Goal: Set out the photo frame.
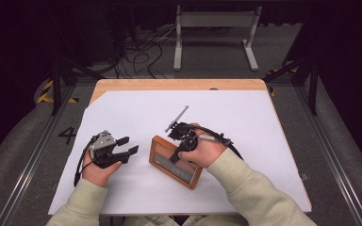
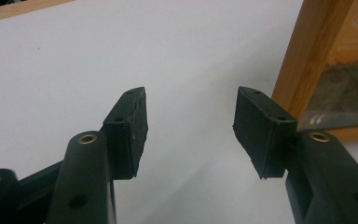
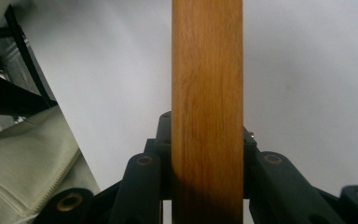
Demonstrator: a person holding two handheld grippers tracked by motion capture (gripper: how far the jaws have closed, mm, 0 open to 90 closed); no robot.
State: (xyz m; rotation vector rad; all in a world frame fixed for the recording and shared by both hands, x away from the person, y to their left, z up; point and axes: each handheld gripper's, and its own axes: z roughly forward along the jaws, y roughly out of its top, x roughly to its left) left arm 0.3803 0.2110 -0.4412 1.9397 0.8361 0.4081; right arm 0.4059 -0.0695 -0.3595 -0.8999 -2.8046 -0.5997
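Note:
A wooden picture frame (image 1: 188,173) lies tilted on the white sheet (image 1: 245,117) near the table's front middle. My right gripper (image 1: 174,158) reaches down from above it and is shut on the frame's upper left rail. In the right gripper view that wooden rail (image 3: 207,84) runs straight up between the jaws of the right gripper (image 3: 207,144). My left gripper (image 1: 128,145) rests to the left of the frame, open and holding nothing. In the left gripper view the left gripper (image 2: 189,126) points past the frame's corner (image 2: 307,56), which stands at the right, clear of both jaws.
The sheet covers most of a wooden table (image 1: 179,84). Behind the table stand a metal support (image 1: 214,21) and loose cables (image 1: 141,52) on the floor. A pale sleeve (image 3: 23,172) shows at the left of the right gripper view.

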